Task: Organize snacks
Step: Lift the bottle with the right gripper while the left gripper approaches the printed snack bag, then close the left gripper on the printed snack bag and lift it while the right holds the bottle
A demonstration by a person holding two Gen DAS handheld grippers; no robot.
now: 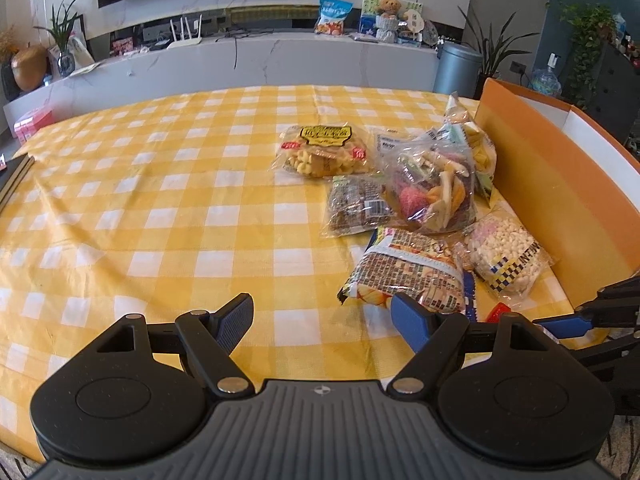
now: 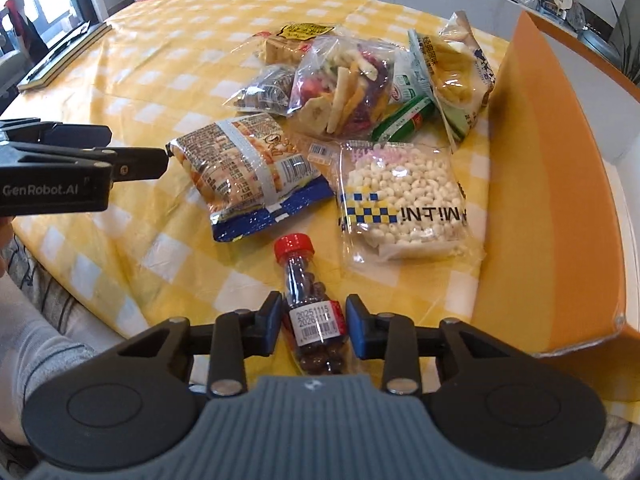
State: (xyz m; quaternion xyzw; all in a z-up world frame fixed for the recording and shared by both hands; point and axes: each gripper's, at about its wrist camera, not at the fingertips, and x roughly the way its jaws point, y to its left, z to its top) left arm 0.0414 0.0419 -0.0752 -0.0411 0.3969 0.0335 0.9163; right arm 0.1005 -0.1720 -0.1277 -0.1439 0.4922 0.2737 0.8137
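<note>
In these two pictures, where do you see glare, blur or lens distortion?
Left wrist view: the fisheye bends the yellow checked tablecloth into a curve, the corners go dark, and daylight glares on the mixed-snack bag. Right wrist view: the same curving, the orange box wall bows, glare whitens the far tablecloth, the red-capped bottle is sharp and its label readable.

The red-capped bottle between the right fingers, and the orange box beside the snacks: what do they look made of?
Bottle: clear glossy plastic, probably; brown balls show through, with a paper label. Its cap looks like ribbed red plastic. Orange box: likely matte cardboard, with thin flat walls.
</note>
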